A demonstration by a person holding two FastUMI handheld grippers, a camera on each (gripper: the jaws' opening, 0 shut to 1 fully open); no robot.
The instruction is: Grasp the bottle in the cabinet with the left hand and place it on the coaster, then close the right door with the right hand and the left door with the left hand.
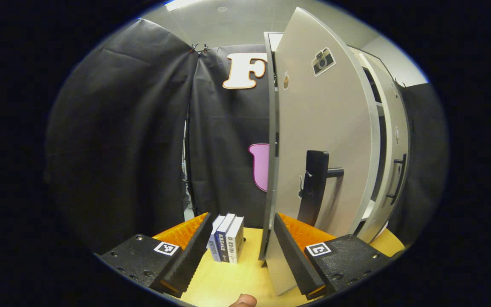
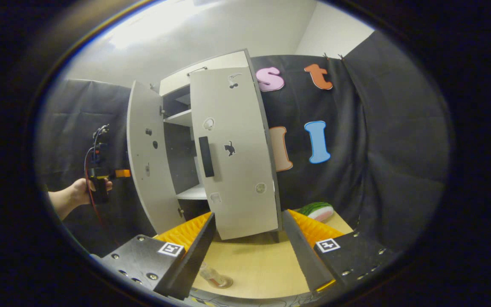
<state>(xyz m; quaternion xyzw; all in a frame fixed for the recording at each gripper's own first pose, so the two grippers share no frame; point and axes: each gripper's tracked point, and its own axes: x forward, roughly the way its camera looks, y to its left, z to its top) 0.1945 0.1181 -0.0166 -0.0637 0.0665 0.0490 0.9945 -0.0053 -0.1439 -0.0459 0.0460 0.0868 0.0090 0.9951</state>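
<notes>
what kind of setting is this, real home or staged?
Looks staged: a recording booth, not a lived-in room. A small cabinet with both doors ajar stands on a wooden table, backed by black cloth clipped up as walls. Props sit about: some books and a watermelon slice.

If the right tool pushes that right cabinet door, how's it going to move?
The right door looks like a flat rigid panel, so it should probably swing on its hinge rather than flex. It stands partly open, near the open right tool. Pushing near the handle, away from the hinge, likely takes less force.
</notes>
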